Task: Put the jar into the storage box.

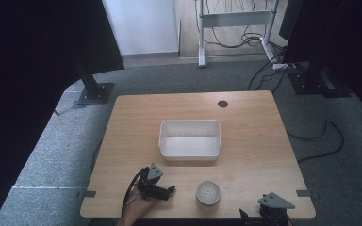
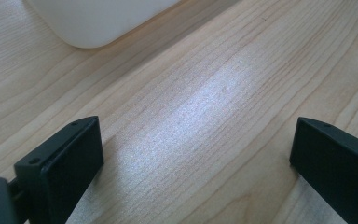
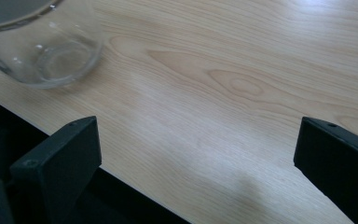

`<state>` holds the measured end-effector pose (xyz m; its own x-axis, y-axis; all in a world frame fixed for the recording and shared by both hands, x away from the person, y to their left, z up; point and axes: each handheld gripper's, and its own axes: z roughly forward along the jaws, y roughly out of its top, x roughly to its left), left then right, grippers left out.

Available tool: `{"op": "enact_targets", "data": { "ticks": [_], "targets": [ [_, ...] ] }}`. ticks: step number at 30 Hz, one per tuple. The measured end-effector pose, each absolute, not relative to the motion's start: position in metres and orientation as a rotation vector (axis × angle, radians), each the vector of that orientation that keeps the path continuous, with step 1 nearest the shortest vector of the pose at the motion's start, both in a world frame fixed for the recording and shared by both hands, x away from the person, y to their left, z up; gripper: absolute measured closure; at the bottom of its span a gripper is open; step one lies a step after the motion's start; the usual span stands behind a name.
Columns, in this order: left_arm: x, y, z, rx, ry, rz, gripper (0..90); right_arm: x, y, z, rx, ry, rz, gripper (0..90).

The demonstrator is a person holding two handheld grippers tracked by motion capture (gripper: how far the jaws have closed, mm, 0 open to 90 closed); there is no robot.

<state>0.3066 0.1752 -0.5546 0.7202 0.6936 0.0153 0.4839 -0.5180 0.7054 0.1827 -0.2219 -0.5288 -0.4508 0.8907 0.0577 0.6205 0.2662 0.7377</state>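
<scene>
- We see the clear round glass jar point(image 1: 208, 193) standing upright on the pale wooden bench point(image 1: 254, 141), near the bench's front edge, at about 6 o'clock from the middle of the bench.
- In the right gripper view the same clear glass jar point(image 3: 37, 44) sits at 10 o'clock, its thick base resting on the wood and close to the bench's edge; nothing touches it.
- We find the left gripper point(image 1: 162, 190) at 9 o'clock from the jar, near it but apart, held by a hand point(image 1: 139, 209) that comes in over the front edge.
- Its jaws stand wide apart in the left gripper view, with bare wood grain between them and nothing held.
- The right gripper point(image 1: 273, 209) is at about 4 o'clock from the jar, over the front edge of the bench and apart from the jar.
- Its jaws are likewise spread wide in the right gripper view, with only wood and the bench's dark edge between them.
- At 12 o'clock from the jar, toward the middle of the bench, we see the white rectangular plastic tub point(image 1: 190, 139), open at the top; one rounded corner of the tub point(image 2: 98, 21) appears at 11 o'clock in the left gripper view.
- At the far edge of the bench, at about 12 o'clock from the tub, is a small dark round hole point(image 1: 223, 103).
- Grey carpet point(image 1: 52, 155) lies around the bench, with black cables point(image 1: 320, 136) on it at 3 o'clock.
</scene>
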Motion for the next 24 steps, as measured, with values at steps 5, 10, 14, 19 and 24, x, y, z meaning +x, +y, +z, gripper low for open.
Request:
{"op": "enact_targets", "data": {
  "ticks": [5, 10, 14, 19, 24],
  "targets": [
    [0.307, 0.175, -0.555, 2.222, 0.888, 0.386, 2.3, 0.183, -0.214, -0.529, 1.350, 2.199, 1.018, 2.0],
    [0.307, 0.175, -0.555, 2.222, 0.888, 0.386, 2.3, 0.184, -0.204, -0.527, 1.311, 2.212, 1.033, 2.9],
    [0.307, 0.175, -0.555, 2.222, 0.888, 0.386, 2.3, 0.185, -0.198, -0.525, 1.278, 2.222, 1.042, 3.2],
    [0.307, 0.175, -0.555, 2.222, 0.888, 0.386, 2.3, 0.185, -0.191, -0.523, 1.245, 2.234, 1.056, 3.1],
    [0.307, 0.175, -0.555, 2.222, 0.888, 0.386, 2.3, 0.186, -0.184, -0.523, 1.204, 2.247, 1.082, 2.6]
  ]
}}
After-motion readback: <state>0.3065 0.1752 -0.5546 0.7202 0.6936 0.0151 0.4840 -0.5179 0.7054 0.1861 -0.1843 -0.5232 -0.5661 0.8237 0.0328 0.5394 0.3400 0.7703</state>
